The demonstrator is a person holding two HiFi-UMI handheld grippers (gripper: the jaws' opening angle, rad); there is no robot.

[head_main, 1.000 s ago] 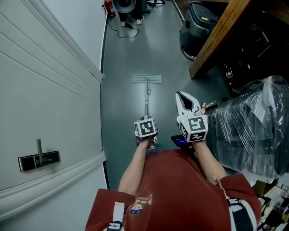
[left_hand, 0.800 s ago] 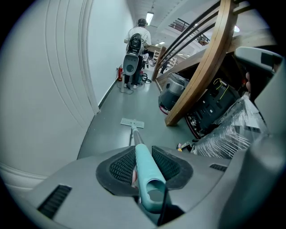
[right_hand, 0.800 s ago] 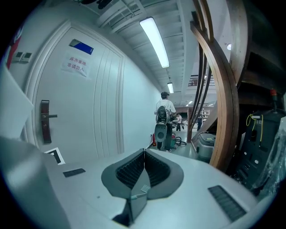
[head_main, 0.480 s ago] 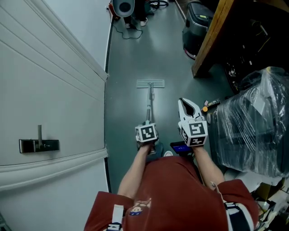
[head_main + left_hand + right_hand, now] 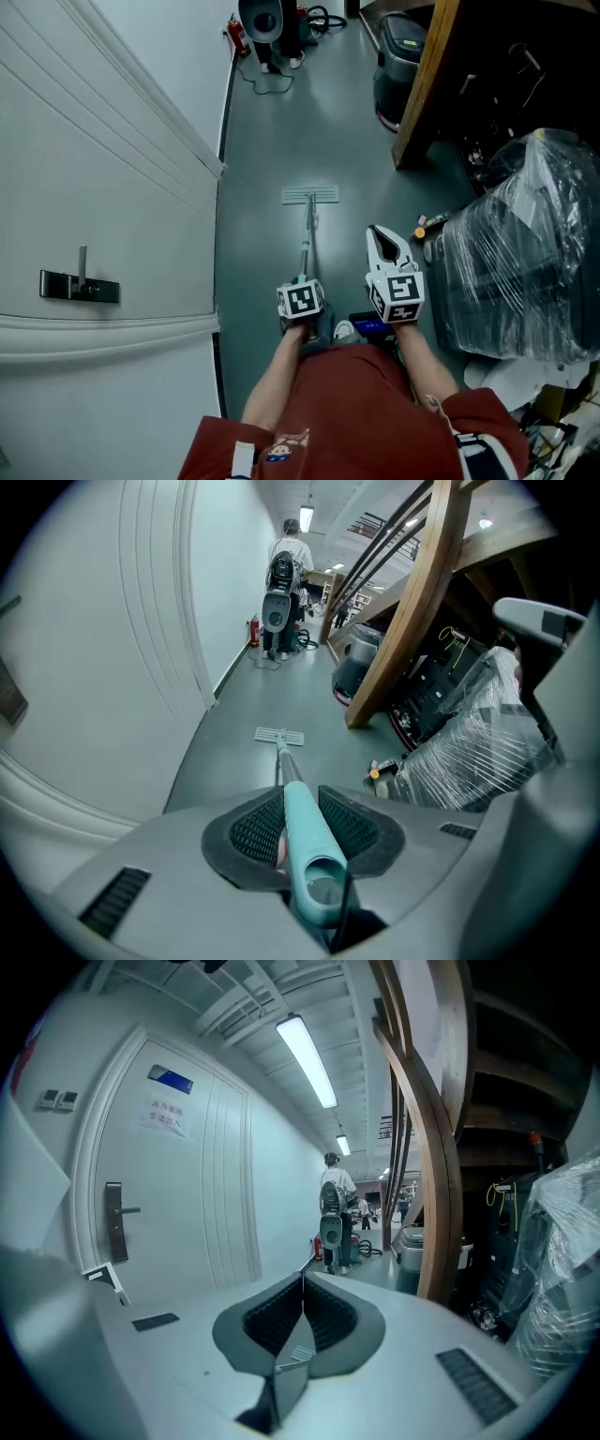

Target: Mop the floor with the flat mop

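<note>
A flat mop (image 5: pixel 309 195) is set with its pad flat on the grey-green floor (image 5: pixel 272 131), ahead of the person and near a white panelled door (image 5: pixel 112 187). The teal end of its handle is clamped between the jaws of the left gripper (image 5: pixel 302 829). The right gripper (image 5: pixel 382 234) is held just beside it, with its jaws closed together on nothing. A slanted wooden beam (image 5: pixel 427 84) and a plastic-wrapped bundle (image 5: pixel 525 244) are seen to the right. A small orange-tipped object (image 5: pixel 422 226), possibly a bottle, is lying by the bundle.
</note>
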